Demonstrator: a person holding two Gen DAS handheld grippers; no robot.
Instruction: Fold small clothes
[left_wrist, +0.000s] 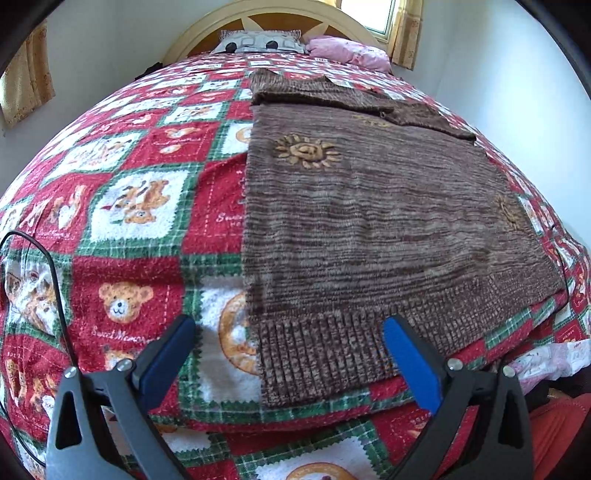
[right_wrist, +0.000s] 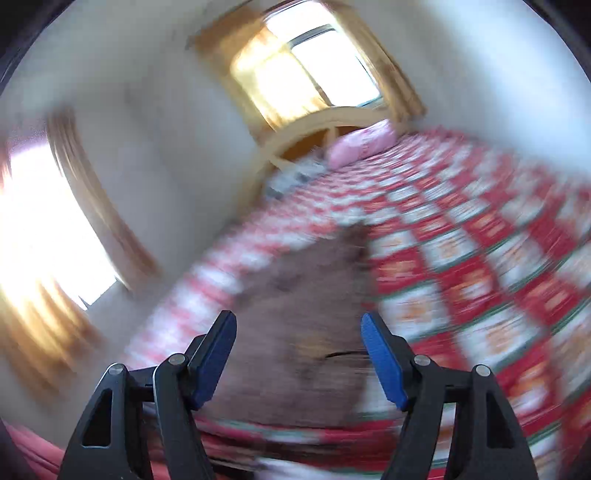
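Brown sweater (left_wrist: 369, 229) is lying flat on the bed's red-and-green bear-print quilt (left_wrist: 122, 206), ribbed hem toward the foot of the bed, one sleeve folded across the top near the pillows (left_wrist: 266, 42). Left tool (left_wrist: 288, 350) is hovering over the hem corner, jaws spread wide and gripping nothing. Right tool (right_wrist: 299, 354) is also spread and empty, sitting over the sweater; that view is heavily motion-blurred, so contact cannot be told.
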